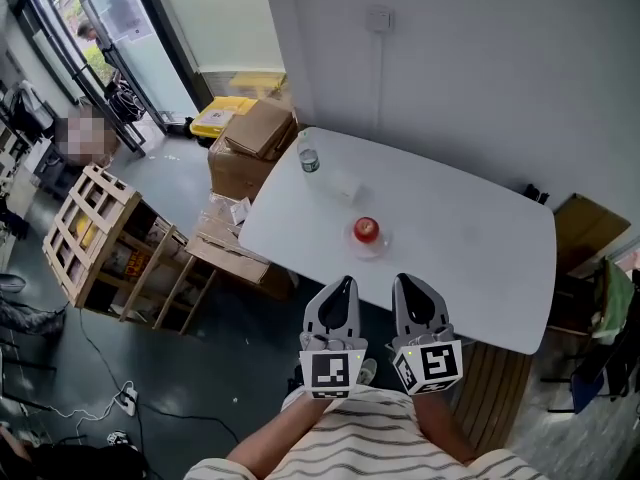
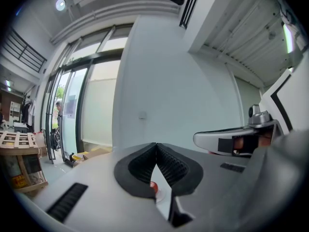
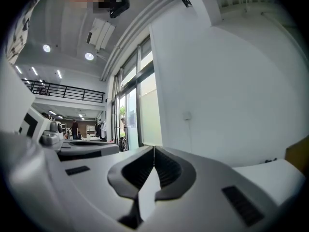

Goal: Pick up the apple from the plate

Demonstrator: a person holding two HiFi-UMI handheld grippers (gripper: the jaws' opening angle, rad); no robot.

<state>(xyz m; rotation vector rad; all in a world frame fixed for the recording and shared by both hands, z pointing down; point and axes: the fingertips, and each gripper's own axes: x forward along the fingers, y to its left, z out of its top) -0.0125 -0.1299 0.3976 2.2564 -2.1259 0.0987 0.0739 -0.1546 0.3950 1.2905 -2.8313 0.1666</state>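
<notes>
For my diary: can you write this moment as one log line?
stage: before pickup | left gripper: shut, empty | right gripper: shut, empty | apple: on plate, untouched

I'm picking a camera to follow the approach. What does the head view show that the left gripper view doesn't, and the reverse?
Only the head view: the whole table, the bottle, the person's striped shirt, and the left tool seen from outside, near the table's edge. Only the left gripper view: the left tool's jaws meeting tip to tip with nothing between them, and the ceiling lamp. Both: the apple, the right tool and the wall switch.
</notes>
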